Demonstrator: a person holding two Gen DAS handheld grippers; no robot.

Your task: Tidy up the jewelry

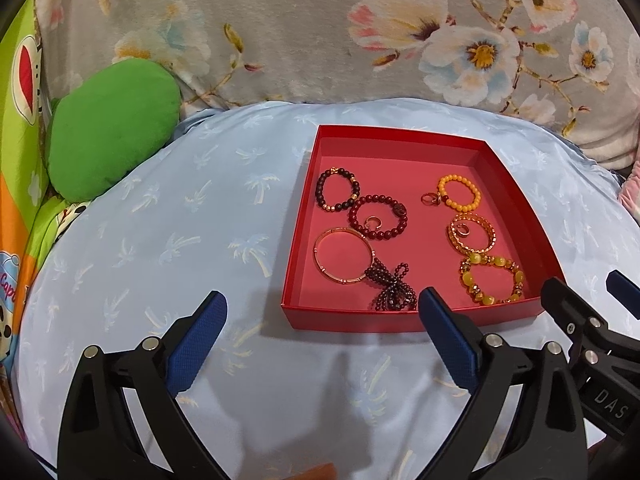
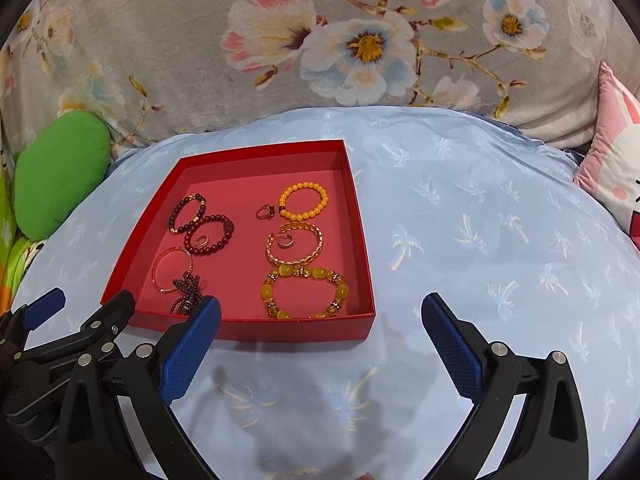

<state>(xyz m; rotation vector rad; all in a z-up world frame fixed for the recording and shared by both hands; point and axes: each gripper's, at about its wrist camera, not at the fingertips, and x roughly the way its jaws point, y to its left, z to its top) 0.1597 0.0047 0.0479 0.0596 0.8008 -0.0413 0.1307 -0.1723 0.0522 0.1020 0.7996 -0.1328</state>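
Red tray point(image 1: 400, 320) on the pale blue palm-print cushion point(image 1: 160, 240); all jewelry inside it. Dark bead bracelets point(image 1: 338, 194), bangle point(image 1: 344, 257) and beaded tassel point(image 1: 390, 288) along its left wall; orange bead bracelet point(image 1: 459, 192), gold cuff point(image 1: 472, 234), yellow stone bracelet point(image 1: 492, 280) along its right. Bare cushion left and right of the tray. Left tongs point(image 1: 322, 314) and right tongs point(image 2: 320, 316) both spread wide, empty, at its near wall. Small rings hard to make out.

Red tray point(image 1: 404, 319) with a pink floor — yellow beads point(image 1: 458, 192) and dark red beads point(image 1: 378, 216) inside; pale blue palm-print cloth point(image 1: 160, 240), green cushion point(image 1: 112, 144).
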